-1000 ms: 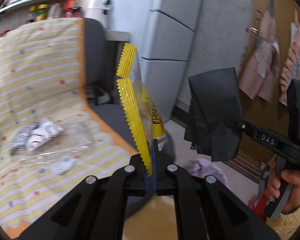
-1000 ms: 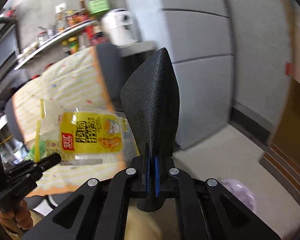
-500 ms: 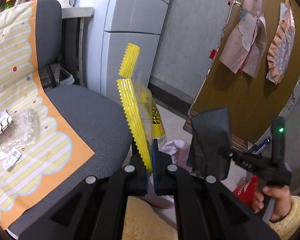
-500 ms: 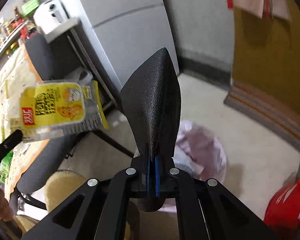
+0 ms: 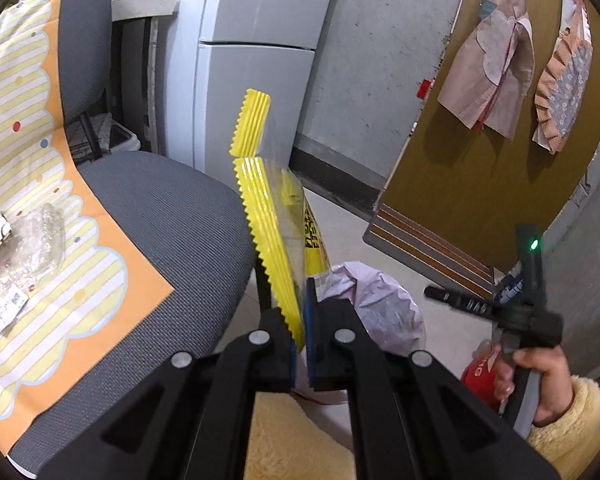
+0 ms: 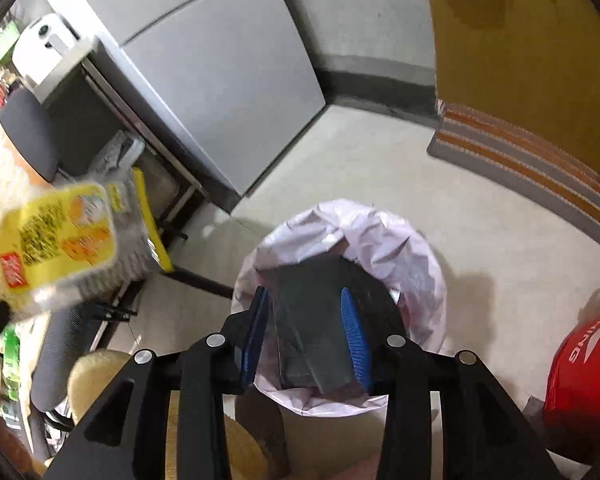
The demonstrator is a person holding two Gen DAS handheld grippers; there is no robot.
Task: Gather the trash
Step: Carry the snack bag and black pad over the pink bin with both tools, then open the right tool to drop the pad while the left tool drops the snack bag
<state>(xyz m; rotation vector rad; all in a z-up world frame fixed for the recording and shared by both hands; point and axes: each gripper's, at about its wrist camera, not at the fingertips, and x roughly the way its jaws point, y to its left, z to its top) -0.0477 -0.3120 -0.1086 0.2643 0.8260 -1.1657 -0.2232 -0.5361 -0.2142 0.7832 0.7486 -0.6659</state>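
Observation:
My left gripper is shut on a yellow snack wrapper and holds it upright above the floor, beside the bin. The wrapper also shows blurred at the left of the right wrist view. My right gripper is open right above a bin lined with a pale purple bag. A black sheet lies loose inside the bin between the spread fingers. The bin also shows in the left wrist view, with the right gripper's body to its right.
A grey office chair carries a striped yellow and orange cloth with clear plastic scraps. A grey cabinet stands behind. A red bag sits on the floor at right. A brown board leans on the wall.
My right gripper has swung down over the bin and opened, letting the black sheet drop in. My left gripper has carried the yellow wrapper from the chair toward the bin.

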